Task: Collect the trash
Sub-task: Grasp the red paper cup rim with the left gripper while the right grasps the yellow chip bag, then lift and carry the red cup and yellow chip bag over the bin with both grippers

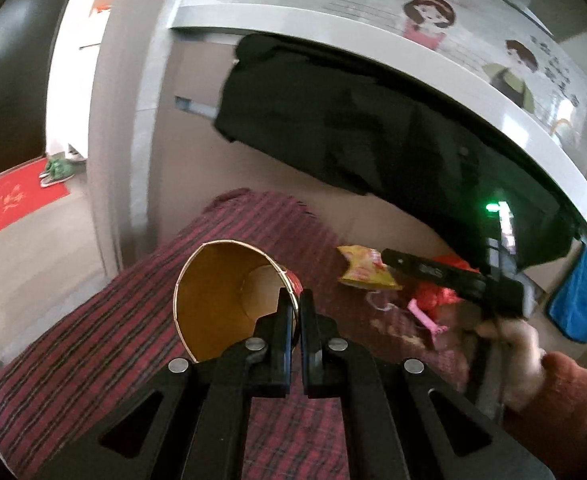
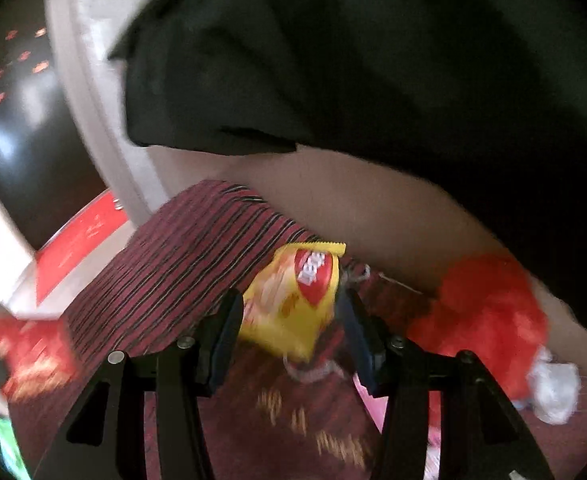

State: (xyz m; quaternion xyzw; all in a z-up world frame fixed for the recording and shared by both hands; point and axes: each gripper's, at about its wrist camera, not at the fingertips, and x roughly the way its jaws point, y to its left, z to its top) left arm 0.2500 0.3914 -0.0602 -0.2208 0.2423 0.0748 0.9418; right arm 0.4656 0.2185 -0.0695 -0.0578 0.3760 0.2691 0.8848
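The left claw (image 1: 294, 300) pinches the paper cup's (image 1: 229, 300) rim, mouth facing the camera; the right claw (image 2: 289, 316), spread, straddles the yellow snack packet (image 2: 293, 300).

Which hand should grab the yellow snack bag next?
Right. Its tongs are open with the yellow snack bag between them; the left tongs are shut on the paper cup rim.

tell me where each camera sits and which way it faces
Left wrist view: on the left gripper, looking forward and down over the red striped cloth; its jaws pinch the rim of an open paper cup; the right gripper, a hand and sleeve show.
Right wrist view: on the right gripper, open around a yellow snack packet.
Shared: cloth, packet, crumpled red plastic bag, hanging black garment.
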